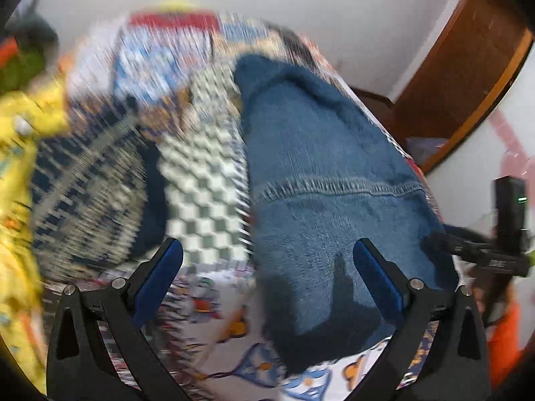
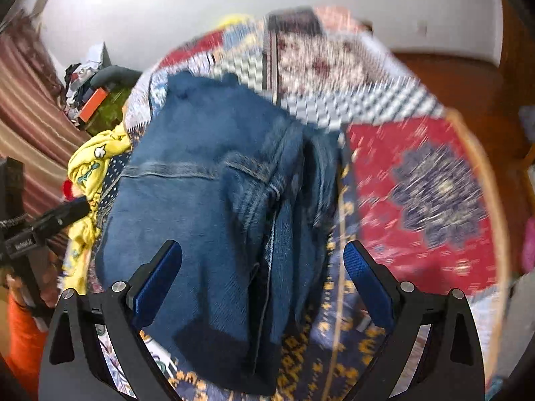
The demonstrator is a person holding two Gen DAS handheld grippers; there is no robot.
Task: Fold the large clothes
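Left wrist view: the left tool (image 1: 267, 277) has its two blue-padded fingers (image 1: 157, 280) spread wide, with nothing between them. Blue denim jeans (image 1: 327, 180) lie ahead of the tool on a patchwork bedspread (image 1: 200, 193), stretching away from the camera; a stitched seam crosses the denim about midway along its length. The right-hand pad sits over the near end of the jeans, but contact cannot be confirmed because of motion blur. To the left of the jeans the bedspread shows a green-and-white checkered panel, then a dark blue patterned panel, and cartoon prints at the near edge. A yellow printed garment (image 1: 20, 167) lies along the far left edge of the bed. A brown wooden door frame (image 1: 468, 77) stands at the upper right against a white wall, and the other handheld device is partly visible at the right edge. Right wrist view: the right tool (image 2: 264, 277) is likewise spread wide and holds nothing. The jeans (image 2: 200, 200) lie directly ahead and partly between the fingers, bunched and doubled over on their right side, with seams and a lighter edge visible. A red panel of the bedspread (image 2: 418, 183) with a dark blue medallion lies just right of the jeans. The yellow garment (image 2: 90, 167) lies at the left of the jeans, and a striped curtain (image 2: 30, 117) hangs at the far left.
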